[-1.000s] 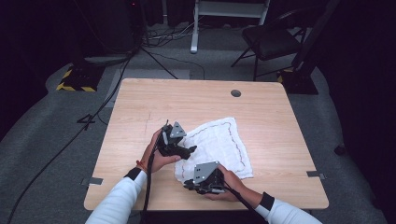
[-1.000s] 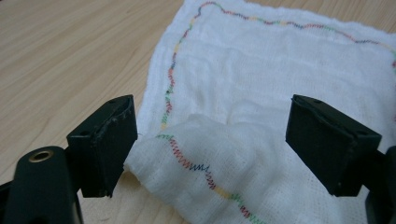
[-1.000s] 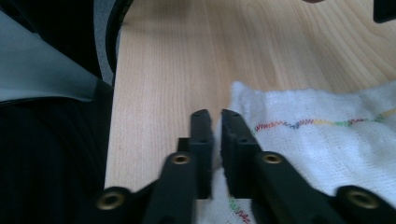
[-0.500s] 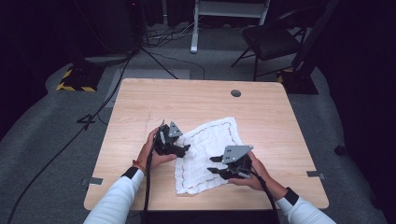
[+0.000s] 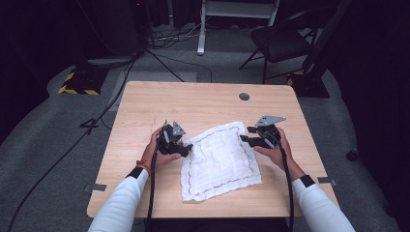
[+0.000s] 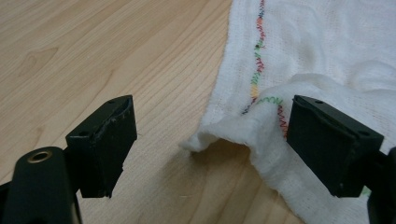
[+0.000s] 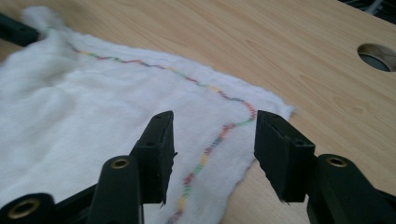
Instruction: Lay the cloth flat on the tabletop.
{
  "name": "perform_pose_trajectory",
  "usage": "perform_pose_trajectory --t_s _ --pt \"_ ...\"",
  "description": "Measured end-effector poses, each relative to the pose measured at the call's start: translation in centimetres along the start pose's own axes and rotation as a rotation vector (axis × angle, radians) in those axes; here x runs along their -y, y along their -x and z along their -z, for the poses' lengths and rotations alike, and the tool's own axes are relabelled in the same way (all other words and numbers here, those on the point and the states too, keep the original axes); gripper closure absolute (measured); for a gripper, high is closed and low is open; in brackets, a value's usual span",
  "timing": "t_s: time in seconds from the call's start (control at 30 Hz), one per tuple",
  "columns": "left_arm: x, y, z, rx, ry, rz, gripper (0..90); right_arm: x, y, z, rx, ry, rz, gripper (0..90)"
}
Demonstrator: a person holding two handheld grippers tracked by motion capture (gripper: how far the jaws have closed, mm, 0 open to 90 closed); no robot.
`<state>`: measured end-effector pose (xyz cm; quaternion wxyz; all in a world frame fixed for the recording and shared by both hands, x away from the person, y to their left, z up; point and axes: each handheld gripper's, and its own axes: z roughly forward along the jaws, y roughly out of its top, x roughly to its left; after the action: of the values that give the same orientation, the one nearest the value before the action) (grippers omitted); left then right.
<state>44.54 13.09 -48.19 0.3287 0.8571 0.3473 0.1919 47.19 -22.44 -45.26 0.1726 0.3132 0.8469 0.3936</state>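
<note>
1. High view: the table (image 5: 145, 104) fills the middle of the frame, its bare wood giving room to spread the cloth (image 5: 220, 162), which lies flat at centre, tilted, one corner toward the bottom edge.
2. The cloth is white with a coloured stitched border; in the left gripper view its near corner (image 6: 233, 133) is humped up off the wood, probably easier to pinch there.
3. The left gripper (image 5: 186, 147), left of centre in the high view, stands at the cloth's left corner. Its jaws are apart, the raised fold between them but not squeezed; one pad touches or nearly touches the fabric.
4. The right gripper (image 5: 245, 134), right of centre, sits at the upper right corner (image 7: 271, 109). Its jaws have just been opening and now straddle that corner, nothing pinched.
5. Judged: both are lined up to take opposite corners, likely for a fold.
</note>
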Motion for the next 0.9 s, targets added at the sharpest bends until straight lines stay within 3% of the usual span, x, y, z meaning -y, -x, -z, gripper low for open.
perform_pose_trajectory --t_s 0.07,0.13,0.2,0.3,0.53,0.63,0.8,0.9 --pt "-0.2 -0.2 -0.4 0.004 -0.009 0.006 16.7 0.1 0.9 -1.1 0.005 -0.008 -0.013 46.2" --pt "-0.5 -0.7 -0.6 0.033 -0.016 0.042 16.5 0.3 1.8 -2.0 -0.013 -0.015 -0.060 43.3" --pt "-0.5 -1.0 -0.8 0.031 -0.006 0.058 17.1 0.3 2.4 -3.1 0.018 -0.044 -0.050 42.4" --pt "-0.3 -1.1 -1.1 0.049 -0.034 0.061 18.2 0.3 2.6 -4.0 0.013 -0.045 -0.073 41.5" --pt "-0.1 -1.2 -1.4 0.055 -0.067 0.067 28.2 0.2 2.4 -6.1 0.035 -0.121 -0.070 42.7" --pt "-0.1 -1.1 -1.4 0.067 -0.082 0.057 34.0 0.4 2.5 -6.2 0.032 -0.114 -0.084 43.3" --pt "-0.2 -1.1 -1.4 0.110 -0.073 0.025 57.5 0.8 2.6 -5.6 0.016 -0.096 -0.086 78.7" --pt "-0.2 -1.3 -1.4 0.117 -0.071 0.013 62.7 1.2 2.4 -5.0 0.031 -0.100 -0.052 84.7"
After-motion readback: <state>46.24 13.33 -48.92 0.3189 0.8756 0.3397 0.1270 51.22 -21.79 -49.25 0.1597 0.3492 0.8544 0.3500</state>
